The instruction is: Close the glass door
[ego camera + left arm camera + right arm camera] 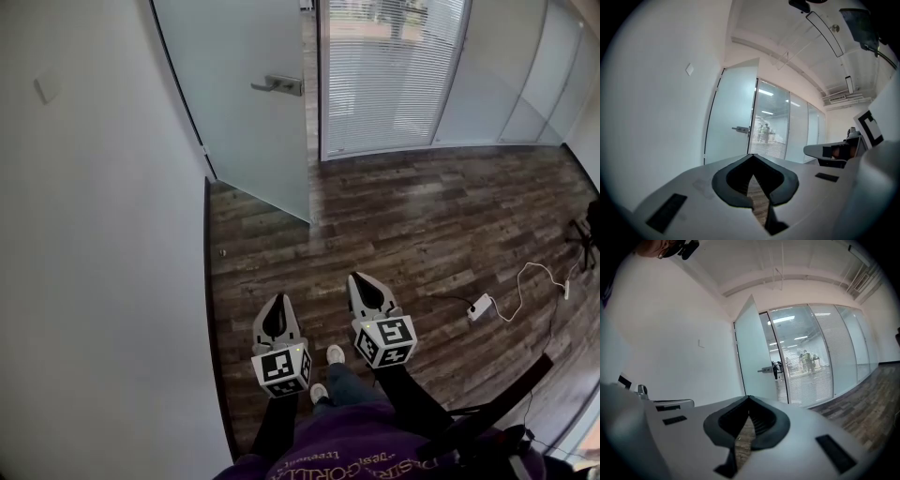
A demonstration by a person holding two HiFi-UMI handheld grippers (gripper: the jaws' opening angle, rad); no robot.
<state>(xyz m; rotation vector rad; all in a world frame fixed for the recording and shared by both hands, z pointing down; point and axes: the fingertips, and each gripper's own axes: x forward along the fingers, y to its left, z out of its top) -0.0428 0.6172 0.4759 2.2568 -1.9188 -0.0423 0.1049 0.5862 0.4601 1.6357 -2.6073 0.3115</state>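
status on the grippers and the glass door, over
Left gripper, right gripper shut, empty. Glass door open, handle untouched, ahead. Nothing in the way; white adapter off right.

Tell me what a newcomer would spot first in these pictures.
The frosted glass door standing open at the top of the head view, with its metal handle, draws the eye first. Below it, the left gripper and right gripper are held side by side over the wood floor, both shut and empty, well short of the door.
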